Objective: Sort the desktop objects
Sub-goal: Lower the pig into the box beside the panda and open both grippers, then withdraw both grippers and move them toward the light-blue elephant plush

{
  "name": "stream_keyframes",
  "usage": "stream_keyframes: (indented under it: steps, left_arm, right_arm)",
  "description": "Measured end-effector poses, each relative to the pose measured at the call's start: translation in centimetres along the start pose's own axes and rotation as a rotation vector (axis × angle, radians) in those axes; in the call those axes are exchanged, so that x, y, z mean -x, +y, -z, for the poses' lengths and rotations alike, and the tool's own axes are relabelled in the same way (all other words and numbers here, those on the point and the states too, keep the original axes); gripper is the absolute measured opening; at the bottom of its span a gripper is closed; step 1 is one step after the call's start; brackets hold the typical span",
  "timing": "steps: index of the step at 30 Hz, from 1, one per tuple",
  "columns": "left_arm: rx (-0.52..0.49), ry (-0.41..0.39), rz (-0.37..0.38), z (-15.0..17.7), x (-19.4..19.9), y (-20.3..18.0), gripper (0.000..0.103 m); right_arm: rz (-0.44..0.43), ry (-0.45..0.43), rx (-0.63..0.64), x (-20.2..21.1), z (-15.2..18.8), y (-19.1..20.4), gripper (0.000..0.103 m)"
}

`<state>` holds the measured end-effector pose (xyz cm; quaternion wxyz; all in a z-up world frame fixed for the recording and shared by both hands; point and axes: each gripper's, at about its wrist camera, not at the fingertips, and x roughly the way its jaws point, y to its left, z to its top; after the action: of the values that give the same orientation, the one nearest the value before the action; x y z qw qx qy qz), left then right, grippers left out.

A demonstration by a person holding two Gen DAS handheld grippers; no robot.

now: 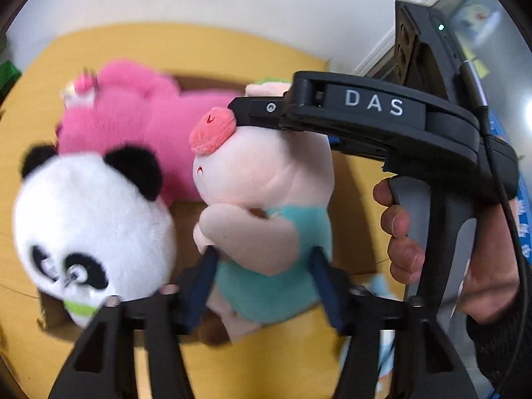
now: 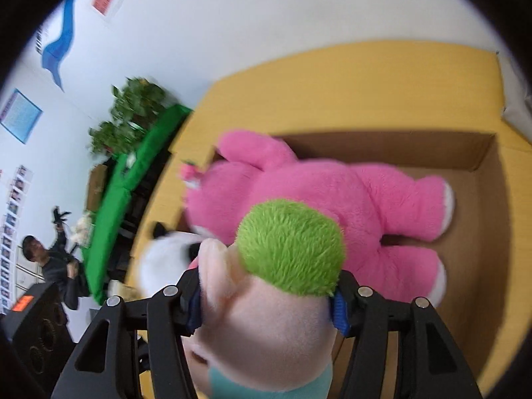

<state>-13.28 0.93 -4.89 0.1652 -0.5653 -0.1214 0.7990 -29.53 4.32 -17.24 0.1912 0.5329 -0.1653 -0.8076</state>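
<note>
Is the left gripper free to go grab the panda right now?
Probably not. The left gripper is already shut on the pig plush, and the right gripper holds its head too. The panda sits close beside it, but the pig must go first.

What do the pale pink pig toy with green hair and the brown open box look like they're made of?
Pale pink pig toy with green hair: looks like short-pile plush fabric, soft and matte; the hair is a longer fuzzy pile.
Brown open box: seemingly plain matte cardboard, with thin folded walls.

A potted plant [image 2: 133, 113] is seen beside a green board [image 2: 133, 179]. Posters [image 2: 20, 114] are hung on the white wall [image 2: 266, 16]; a person [image 2: 50, 259] is seen below them.
</note>
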Motion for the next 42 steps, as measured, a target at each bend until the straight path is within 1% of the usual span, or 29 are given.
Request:
stream_keyframes:
  steps: [2,4,5,8,9,10,11,13,14,16,17,18,20,21,23,24,25,26,27,28,29,30,31,32,34,35,37,39,42]
  left_arm:
    - [0.034,0.066,-0.028,0.1,-2.6,1.7,0.043]
    - [0.068,0.094,0.000,1.1,-4.1,3.1,0.045]
    - [0.087,0.085,0.022,1.4,-4.1,3.5,0.047]
    - [0.103,0.076,0.026,1.8,-3.6,3.8,0.054]
    - [0.103,0.073,0.025,2.0,-3.3,3.6,0.056]
    - [0.102,0.071,0.024,2.2,-3.0,3.5,0.060]
    - [0.100,0.071,0.016,2.3,-2.8,3.6,0.062]
    - [0.106,0.068,0.003,2.8,-2.4,3.5,0.062]
    - [0.115,0.067,0.005,3.0,-2.2,3.7,0.062]
    - [0.131,0.064,0.005,3.3,-1.9,4.3,0.063]
    - [0.135,0.059,0.000,3.4,-1.7,4.5,0.063]
    - [0.133,0.055,-0.009,3.5,-1.4,4.7,0.063]
    - [0.117,0.051,-0.028,4.0,-1.8,5.5,0.062]
    - [0.113,0.045,-0.032,4.1,-1.4,5.7,0.062]
    - [0.115,0.020,-0.040,4.4,-0.7,5.8,0.063]
    - [0.117,0.006,-0.046,4.6,-0.2,5.9,0.066]
    - [0.120,-0.015,-0.058,4.7,0.5,6.2,0.073]
    - [0.123,-0.035,-0.070,4.9,1.3,6.5,0.084]
    - [0.127,-0.056,-0.081,5.0,2.1,6.9,0.088]
    - [0.138,-0.076,-0.093,5.2,2.9,7.6,0.095]
    - [0.149,-0.097,-0.104,5.4,3.8,8.2,0.098]
    - [0.159,-0.117,-0.118,5.6,4.8,8.6,0.099]
    - [0.158,-0.138,-0.148,6.0,6.5,7.7,0.102]
    - [0.150,-0.153,-0.169,5.8,7.3,7.8,0.102]
    - [0.131,-0.180,-0.212,5.4,8.9,7.9,0.102]
    - [0.116,-0.193,-0.229,5.5,9.6,7.7,0.102]
    - [0.095,-0.207,-0.266,5.5,10.2,8.2,0.102]
    - [0.081,-0.215,-0.304,5.3,10.2,9.0,0.102]
    - [0.070,-0.217,-0.328,4.6,9.6,7.7,0.102]
  right_arm:
    - [0.007,0.052,-0.030,-2.7,1.1,-1.1,0.059]
    - [0.003,0.055,-0.043,-3.6,1.7,-1.4,0.063]
    - [0.002,0.059,-0.045,-3.7,1.7,-1.4,0.065]
    - [-0.012,0.094,-0.052,-3.6,1.2,-1.4,0.076]
    - [-0.011,0.092,-0.041,-3.1,1.0,-1.3,0.078]
    - [-0.010,0.090,-0.031,-2.6,0.9,-1.2,0.078]
    - [-0.003,0.072,-0.013,-1.7,0.7,-0.9,0.078]
    - [0.004,0.009,0.016,0.6,0.3,-0.4,0.078]
    - [0.006,-0.014,0.023,1.6,0.2,-0.3,0.076]
    - [0.067,-0.017,0.043,2.1,0.1,-0.2,0.051]
    - [0.100,0.003,0.059,1.5,0.3,-0.2,0.033]
    - [0.122,0.030,0.073,0.4,0.6,-0.2,0.030]
    - [0.173,0.072,0.092,-2.1,1.3,-0.3,0.027]
    - [0.205,0.090,0.106,-3.1,1.4,-0.3,0.026]
    - [0.225,0.103,0.097,-4.2,1.6,-0.7,0.026]
    - [0.224,0.102,0.084,-4.2,1.6,-0.9,0.027]
    - [0.207,0.091,0.059,-3.5,1.5,-1.2,0.027]
    - [0.194,0.076,0.039,-2.7,1.5,-1.4,0.033]
    - [0.190,0.053,0.031,-1.5,1.6,-1.4,0.051]
    - [0.188,0.026,0.029,0.1,1.9,-1.2,0.065]
    - [0.187,0.000,0.027,1.6,2.1,-1.0,0.085]
    - [0.189,-0.030,0.029,3.2,2.5,-0.7,0.086]
    - [0.195,-0.065,0.036,5.0,3.3,-0.2,0.086]
    - [0.206,-0.092,0.047,6.6,4.0,0.3,0.087]
    - [0.241,-0.129,0.083,9.3,5.7,1.6,0.096]
    - [0.264,-0.146,0.101,10.6,6.6,2.2,0.103]
    - [0.313,-0.166,0.123,12.7,8.4,3.0,0.103]
    - [0.347,-0.176,0.137,14.1,9.3,3.7,0.103]
    - [0.383,-0.178,0.152,14.9,10.7,4.6,0.103]
